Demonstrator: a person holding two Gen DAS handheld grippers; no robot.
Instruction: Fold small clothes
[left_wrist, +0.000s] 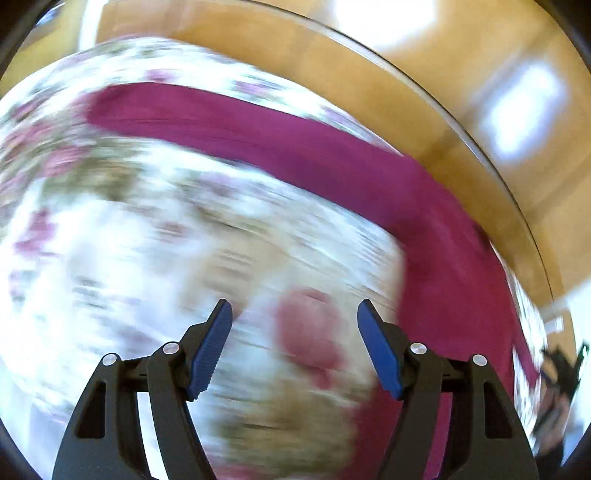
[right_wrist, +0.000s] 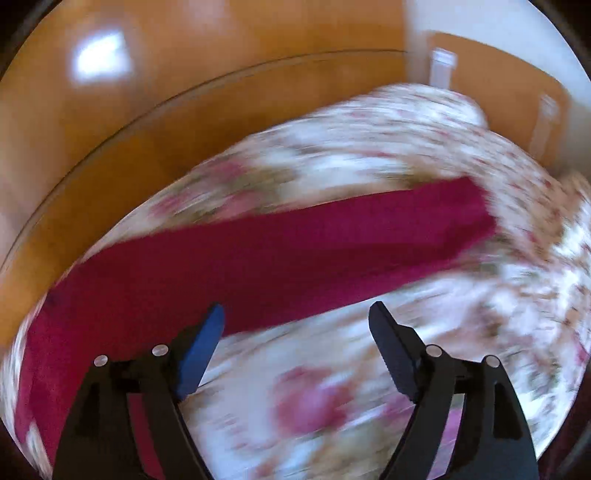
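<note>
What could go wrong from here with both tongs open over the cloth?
1. Both views are heavily motion-blurred, so a grab at the magenta cloth could miss its edge.
2. The cloth lies on a floral cover; the right tongs or left tongs might pinch the cover too.
3. One end of the cloth lies near the cover's edge and may slide off.

The left hand-held gripper (left_wrist: 294, 314) is showing two matte black plastic arms with cut-out slots, each one carrying a pair of round silver screws near the joints. Its fingers (left_wrist: 210, 350) are wearing blue ribbed pads. The right hand-held gripper (right_wrist: 296, 317) is showing the same black frame and silver screws, with one blue pad (right_wrist: 201, 354) catching the light and the other lying in shadow.
</note>
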